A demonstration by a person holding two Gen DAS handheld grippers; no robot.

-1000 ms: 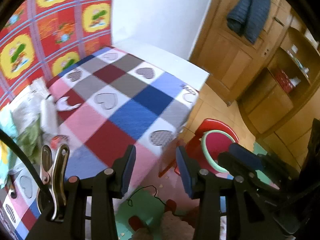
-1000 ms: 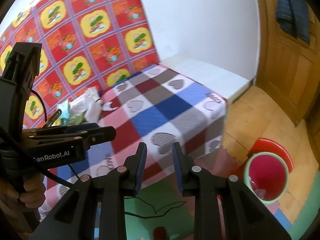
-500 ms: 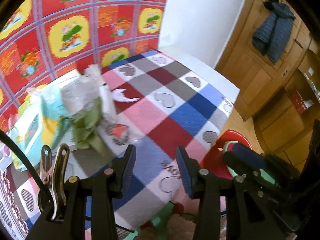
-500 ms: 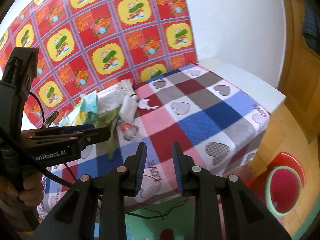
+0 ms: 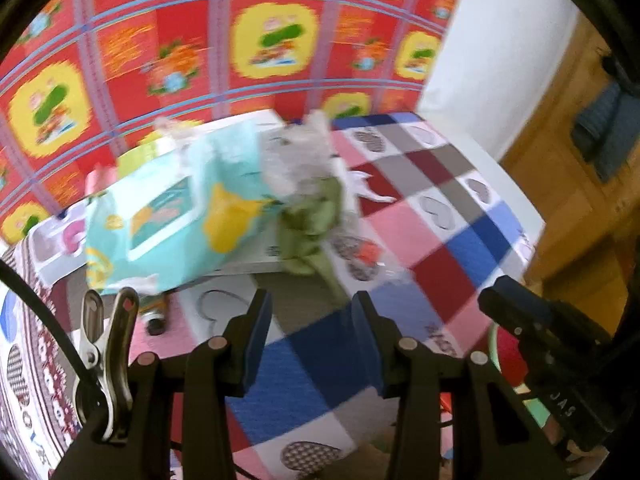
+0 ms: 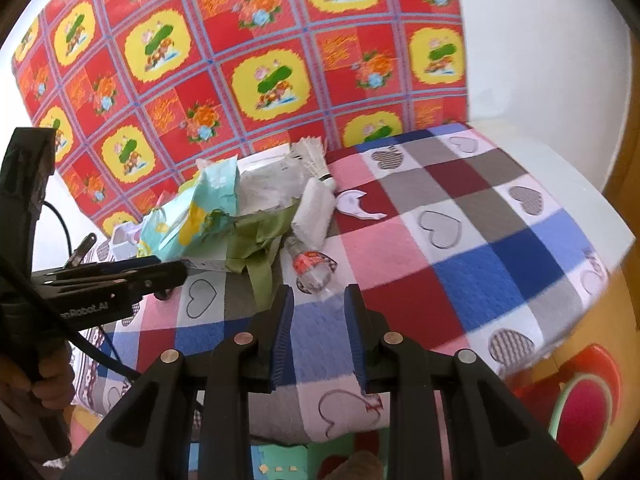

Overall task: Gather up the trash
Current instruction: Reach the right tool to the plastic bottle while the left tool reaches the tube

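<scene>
Two empty tools (image 6: 316, 328) face the trash pile (image 6: 248, 220).

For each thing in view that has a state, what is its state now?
left gripper: open, empty.
right gripper: open, empty.
plastic bottle: crushed, lying on the cloth.
shuttlecock: lying on the trash pile.
teal package: crumpled, on the pile.
green wrapper: crumpled.
red bin: open, on the floor.
</scene>
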